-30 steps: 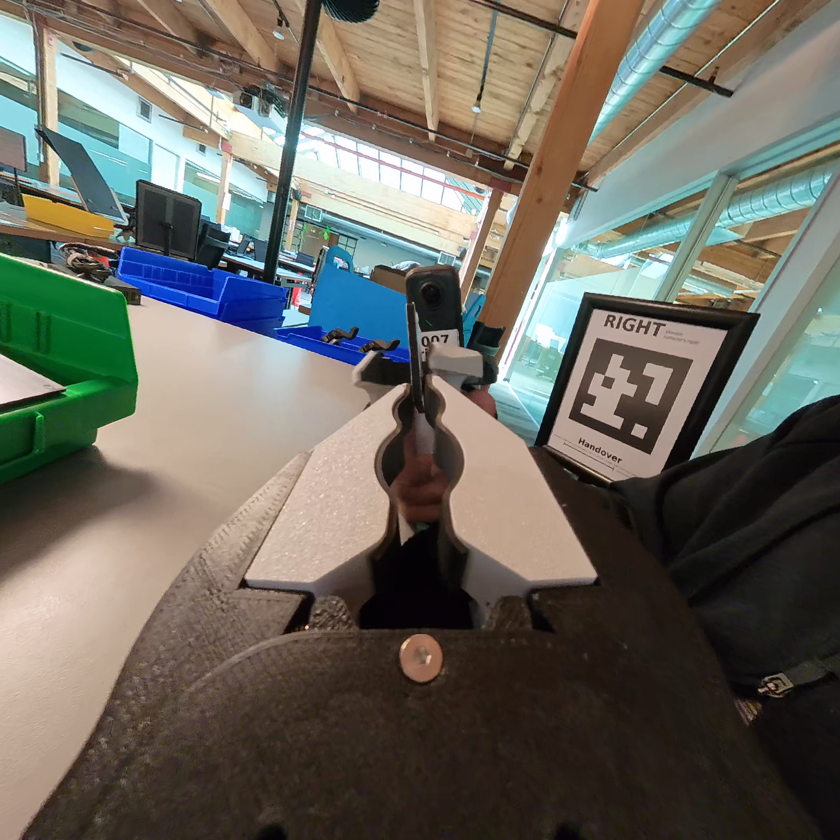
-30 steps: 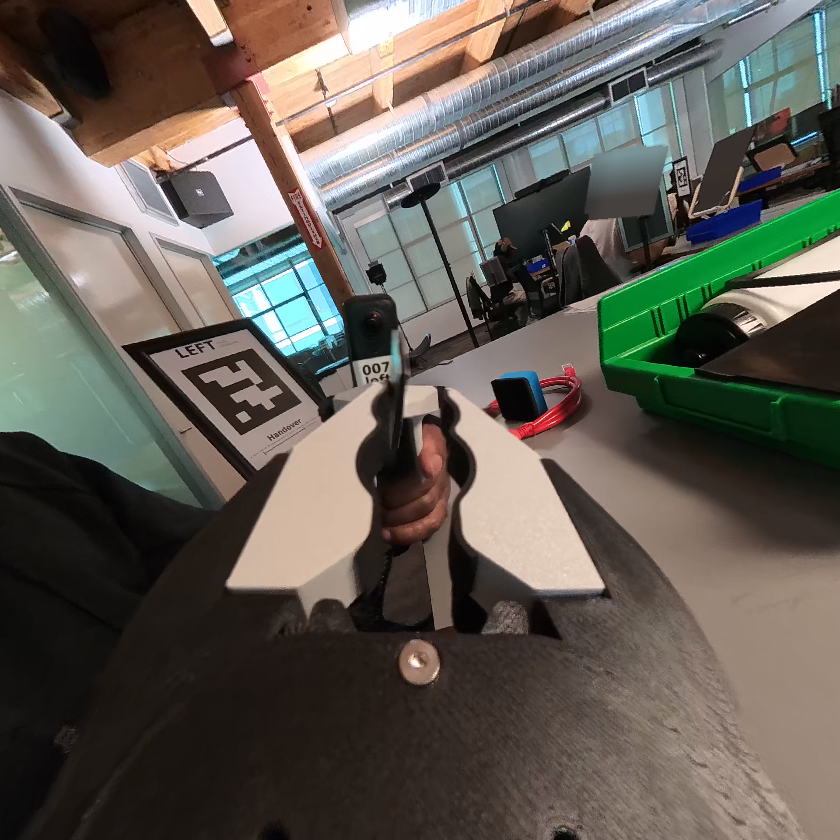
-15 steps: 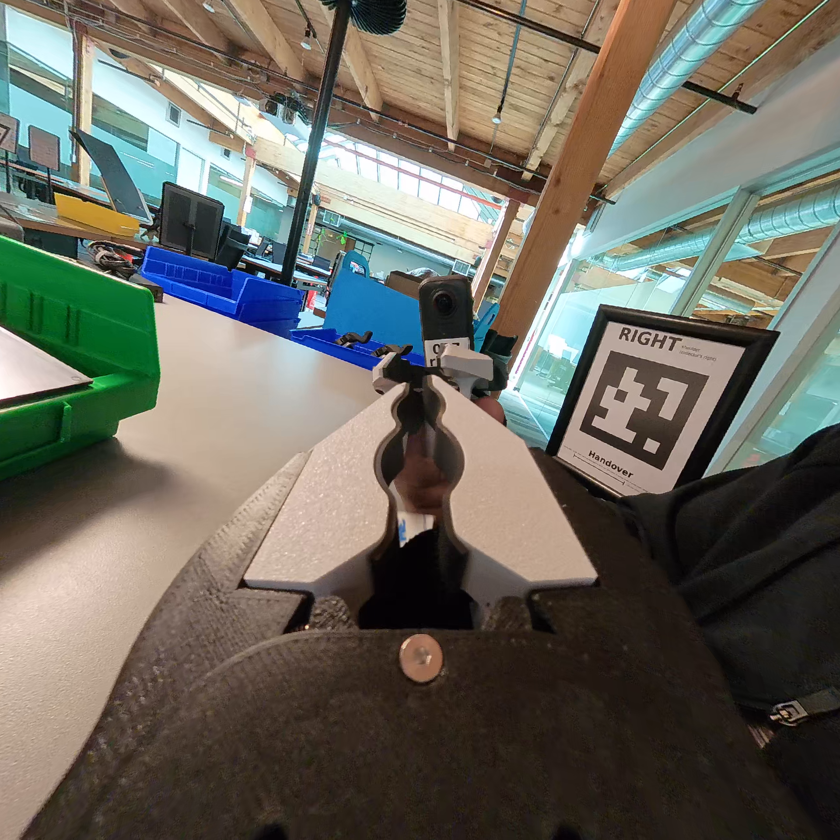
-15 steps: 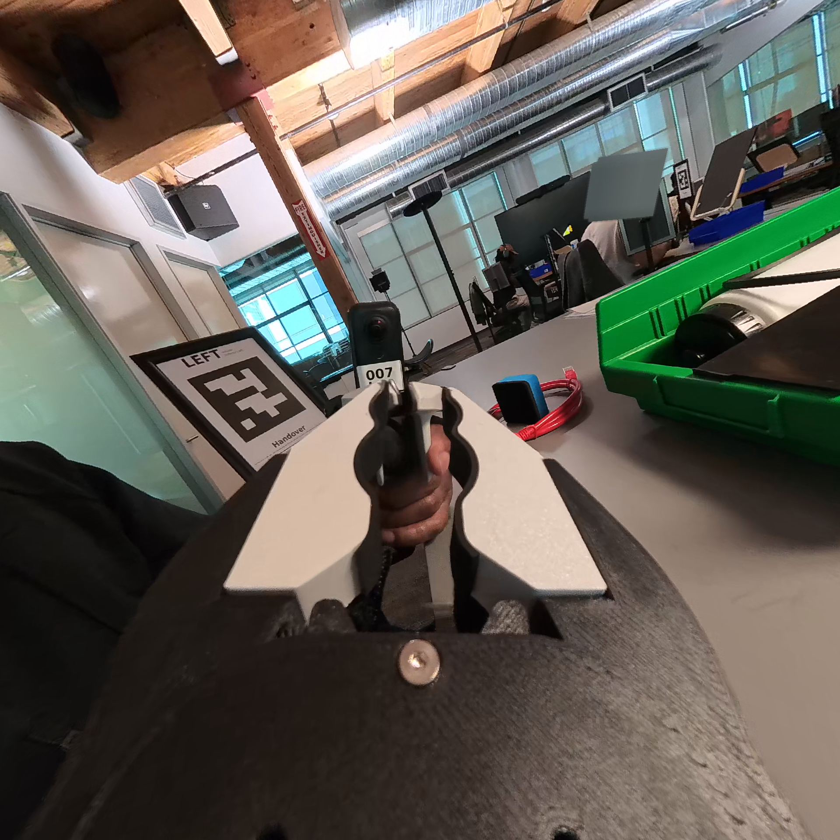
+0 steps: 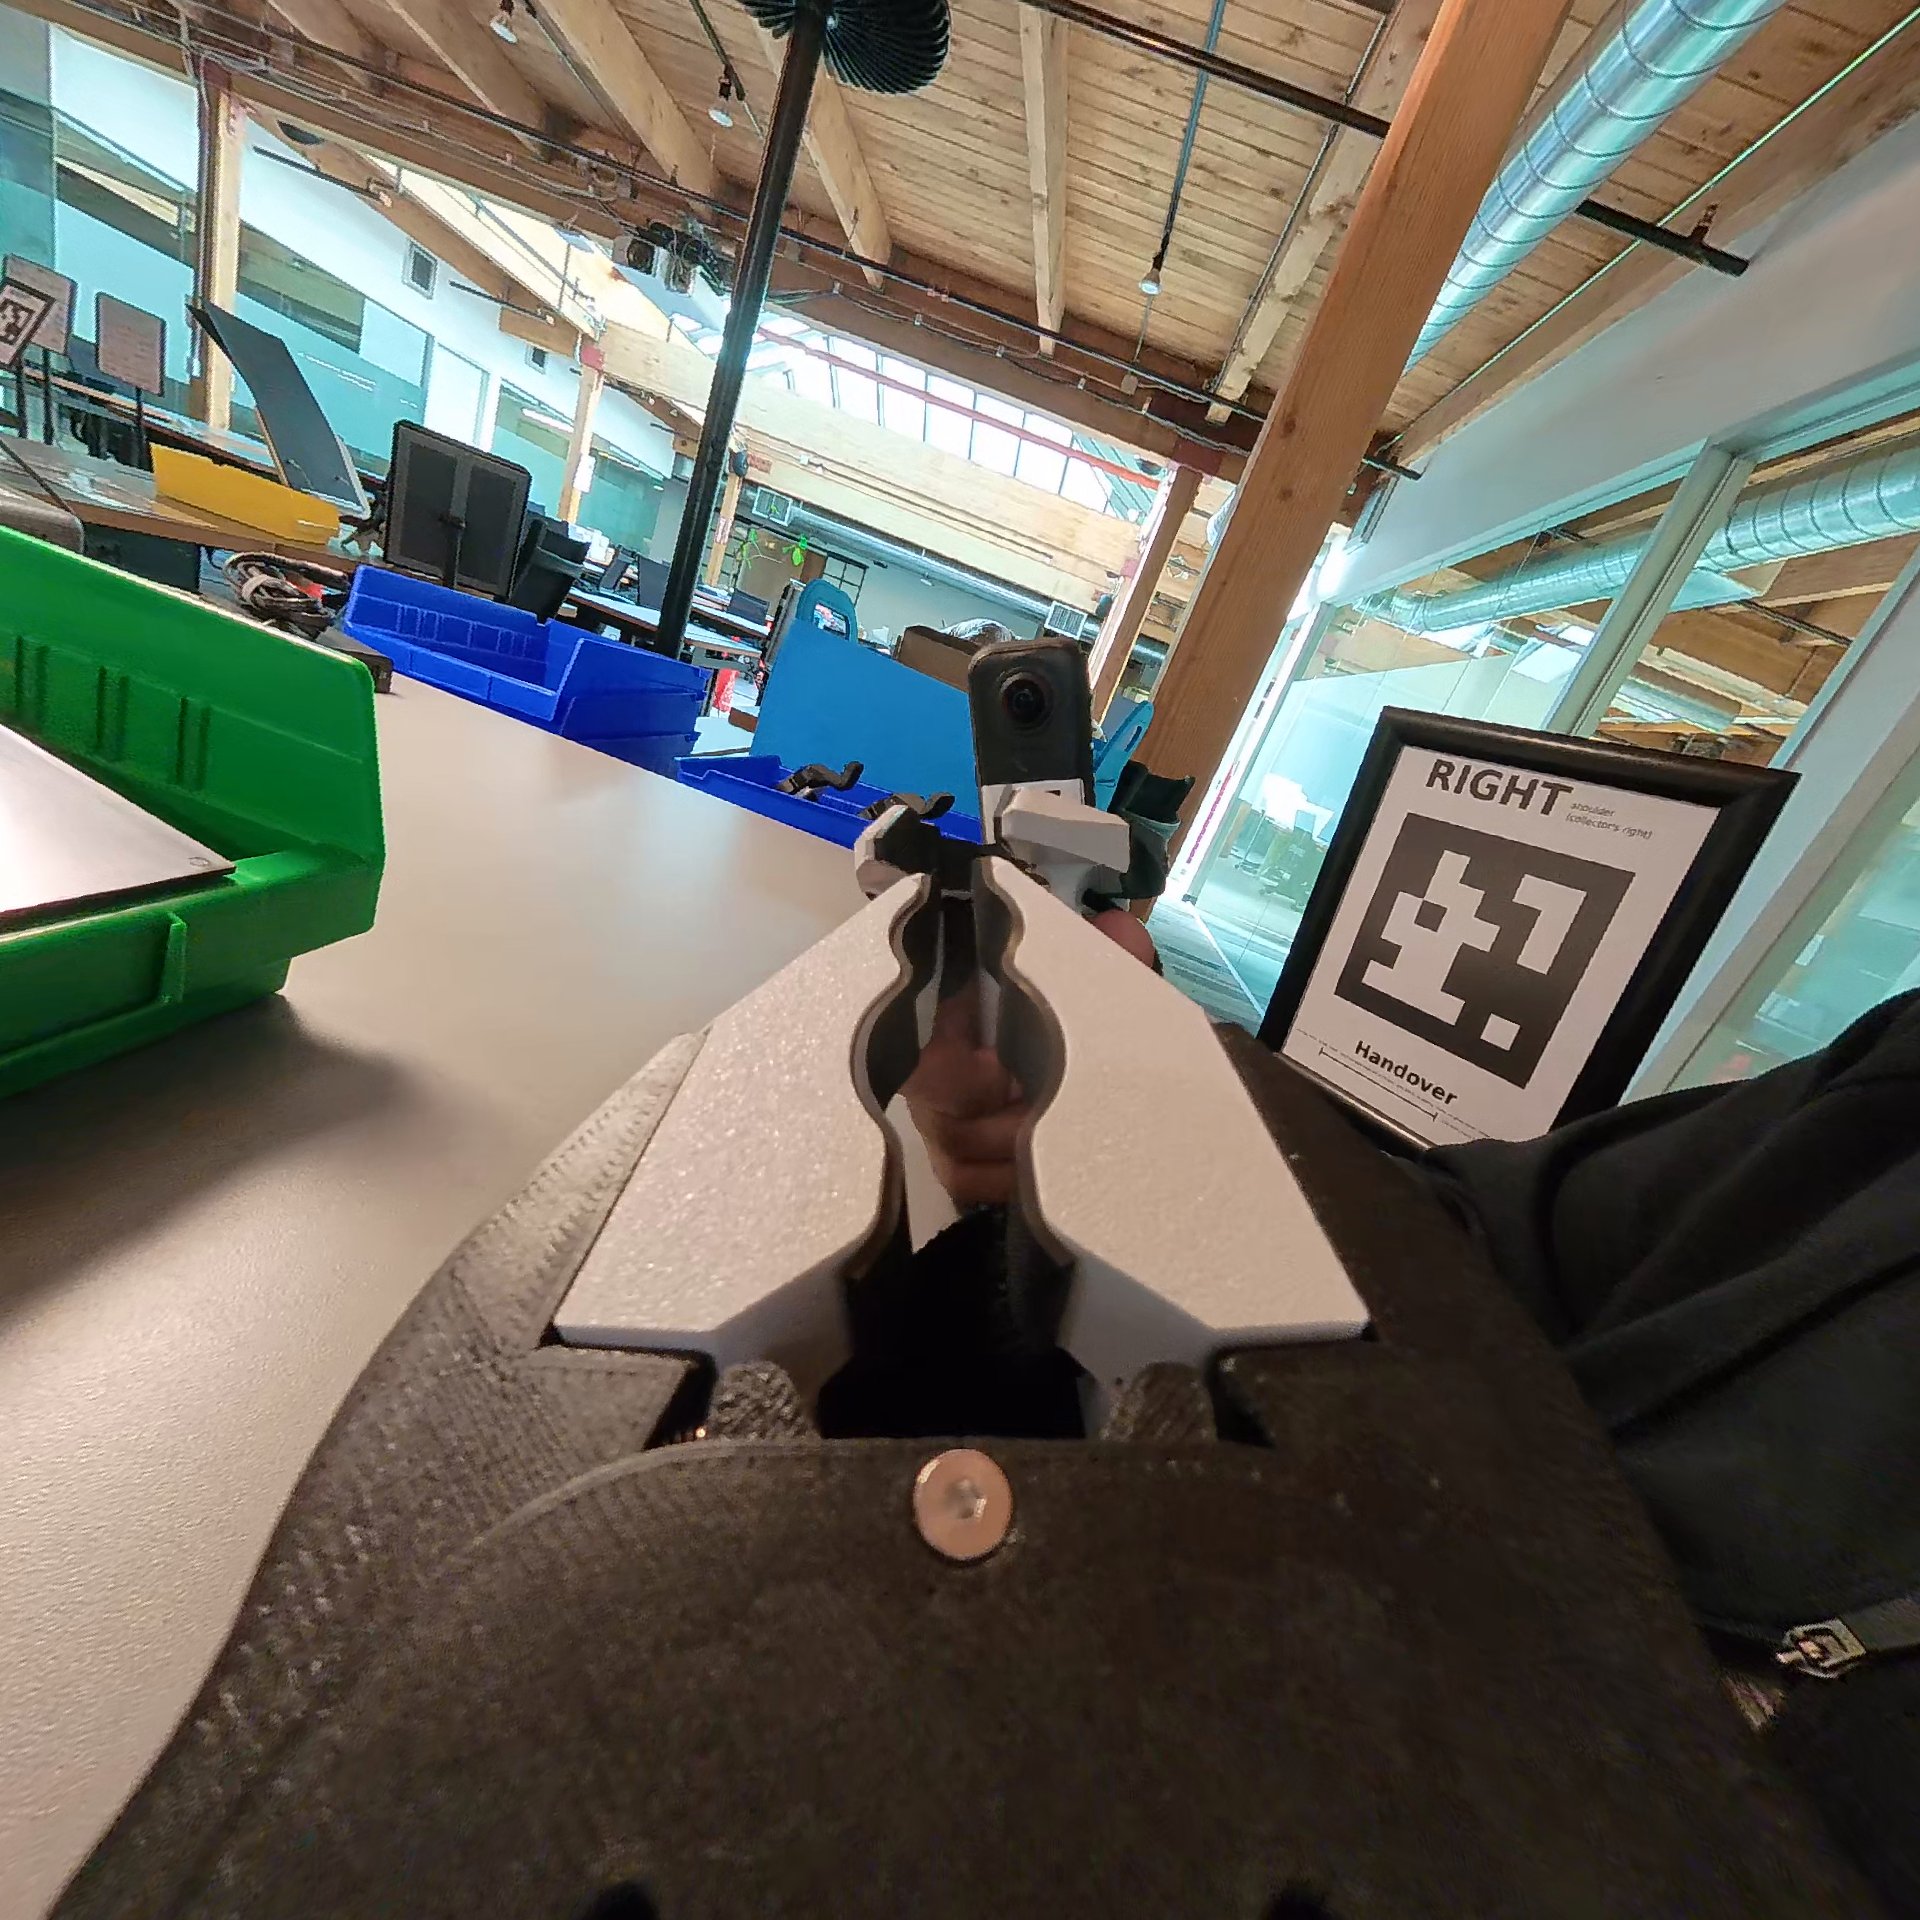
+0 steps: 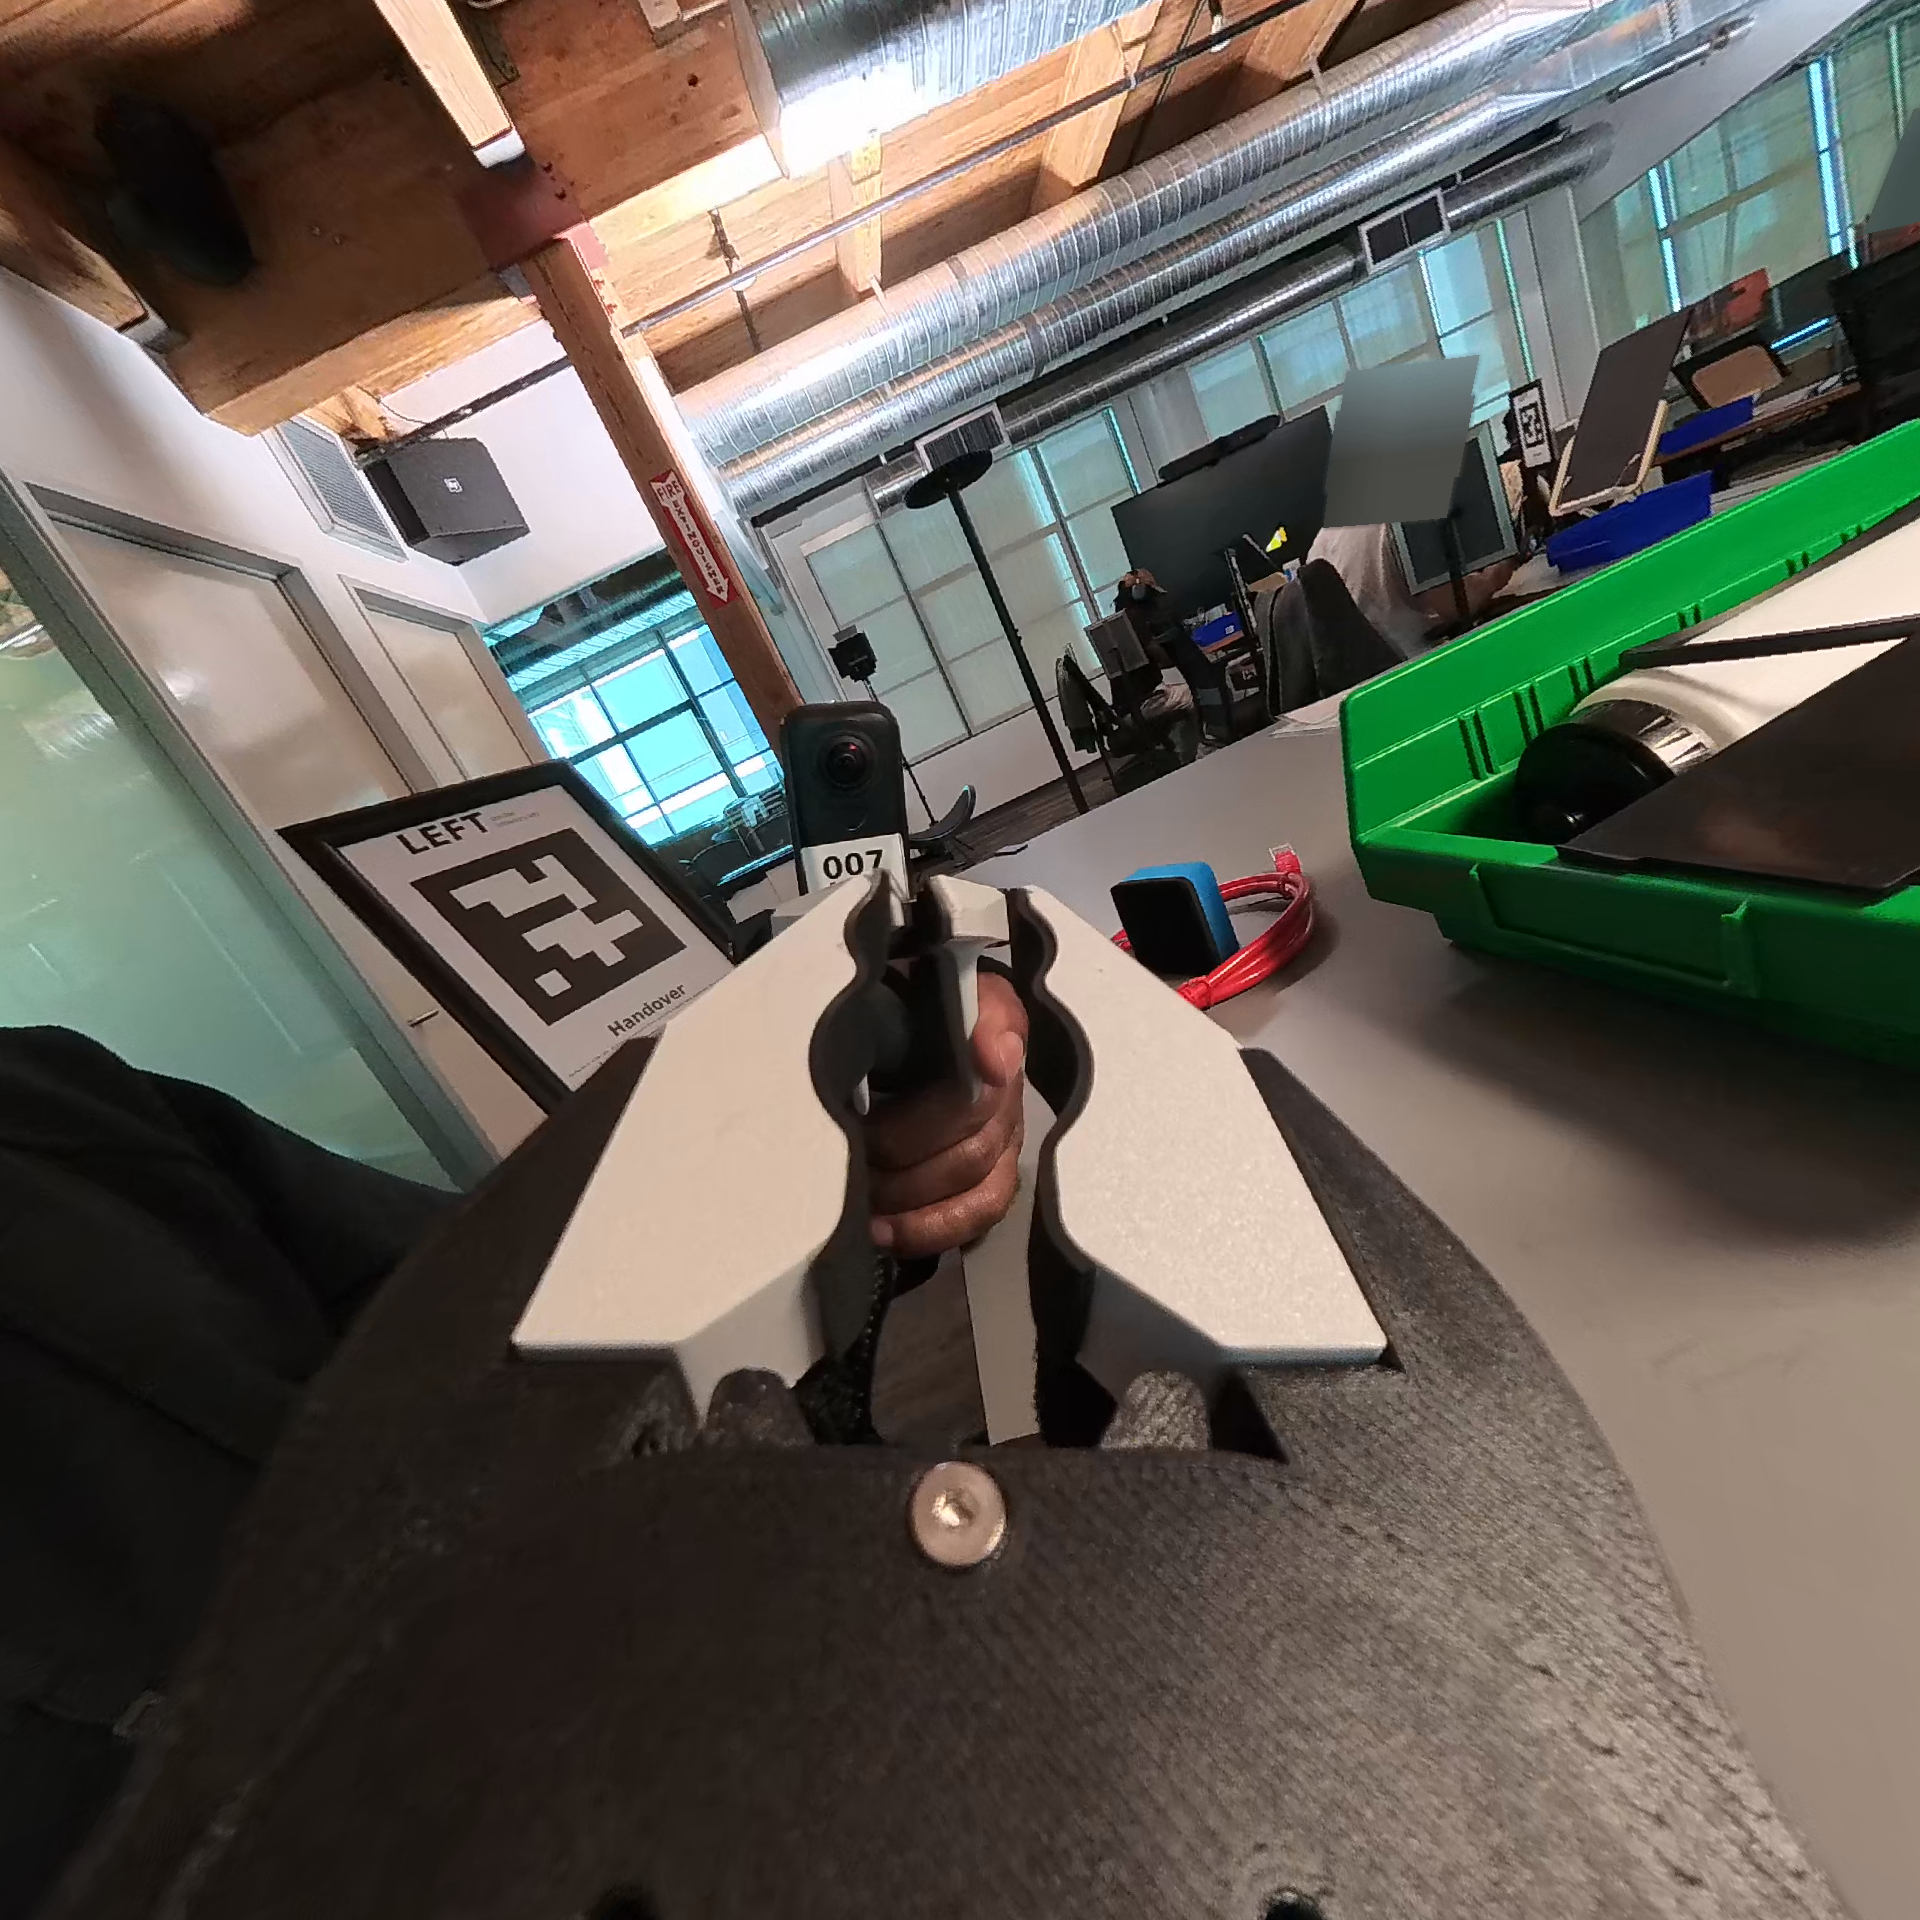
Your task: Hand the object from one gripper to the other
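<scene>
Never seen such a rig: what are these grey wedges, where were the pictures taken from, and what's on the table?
No robot: a person holds two two-finger tools, each with a camera looking along its grey fingers. One picture is from the left tool, the other from the right tool; they face each other, tips nearly meeting. On the table lie a green bin, a blue block and a red cable. Whether either tool grips anything, I cannot tell.
</scene>
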A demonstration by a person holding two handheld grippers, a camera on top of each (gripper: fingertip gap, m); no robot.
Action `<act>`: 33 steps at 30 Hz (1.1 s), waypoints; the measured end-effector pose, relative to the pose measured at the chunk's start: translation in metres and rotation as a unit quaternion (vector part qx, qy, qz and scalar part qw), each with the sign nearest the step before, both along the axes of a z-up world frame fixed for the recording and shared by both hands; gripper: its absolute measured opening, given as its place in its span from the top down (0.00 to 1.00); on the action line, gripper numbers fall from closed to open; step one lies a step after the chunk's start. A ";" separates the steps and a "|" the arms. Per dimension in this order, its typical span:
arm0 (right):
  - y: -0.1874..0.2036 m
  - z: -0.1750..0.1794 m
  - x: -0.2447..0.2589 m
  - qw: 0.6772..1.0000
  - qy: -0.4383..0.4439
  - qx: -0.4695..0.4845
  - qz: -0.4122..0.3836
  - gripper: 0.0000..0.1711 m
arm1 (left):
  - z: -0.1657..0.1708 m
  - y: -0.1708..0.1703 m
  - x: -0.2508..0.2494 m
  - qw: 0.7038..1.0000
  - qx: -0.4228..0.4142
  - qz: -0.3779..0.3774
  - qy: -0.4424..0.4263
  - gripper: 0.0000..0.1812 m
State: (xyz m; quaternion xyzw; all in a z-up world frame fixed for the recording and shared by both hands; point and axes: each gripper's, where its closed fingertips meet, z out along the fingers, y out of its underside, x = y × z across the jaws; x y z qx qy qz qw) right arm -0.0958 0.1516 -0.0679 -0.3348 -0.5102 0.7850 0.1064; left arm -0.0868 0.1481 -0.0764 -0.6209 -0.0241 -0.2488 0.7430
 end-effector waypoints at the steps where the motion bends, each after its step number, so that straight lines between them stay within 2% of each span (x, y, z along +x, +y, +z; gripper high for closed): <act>1: 0.000 0.000 0.001 1.000 0.003 0.001 -0.001 0.86 | 0.000 0.000 0.000 1.000 0.000 0.001 0.001 0.96; 5: -0.001 0.001 0.001 1.000 0.008 0.007 -0.005 0.86 | 0.000 0.000 0.003 1.000 0.001 0.002 0.012 0.96; 11: -0.025 -0.013 0.026 0.996 0.022 0.090 0.010 0.87 | -0.018 0.004 0.043 0.991 -0.042 0.004 0.125 0.94; 13: -0.030 -0.026 0.039 0.992 0.023 0.124 0.000 0.87 | -0.028 0.003 0.059 0.988 -0.057 -0.009 0.143 0.93; 17: -0.026 -0.081 0.058 0.990 -0.014 0.132 -0.041 0.87 | -0.079 0.006 0.084 0.987 -0.092 -0.017 0.127 0.92; 21: -0.009 -0.121 0.070 0.994 -0.067 0.010 -0.090 0.89 | -0.118 0.017 0.104 0.996 -0.074 -0.046 -0.019 0.90; 24: 0.003 -0.141 0.066 0.984 -0.118 -0.070 -0.110 0.90 | -0.138 0.027 0.105 0.993 -0.089 -0.063 -0.054 0.91; 27: 0.007 -0.143 0.064 0.980 -0.123 -0.123 -0.101 0.96 | -0.150 0.031 0.096 0.992 -0.100 -0.055 -0.053 0.93; 30: 0.005 -0.137 0.062 0.973 -0.111 -0.186 -0.076 0.98 | -0.152 0.030 0.087 0.992 -0.091 -0.049 -0.069 0.95; 33: 0.006 -0.127 0.062 0.971 -0.085 -0.211 -0.069 0.98 | -0.147 0.029 0.085 0.993 -0.070 -0.047 -0.081 0.96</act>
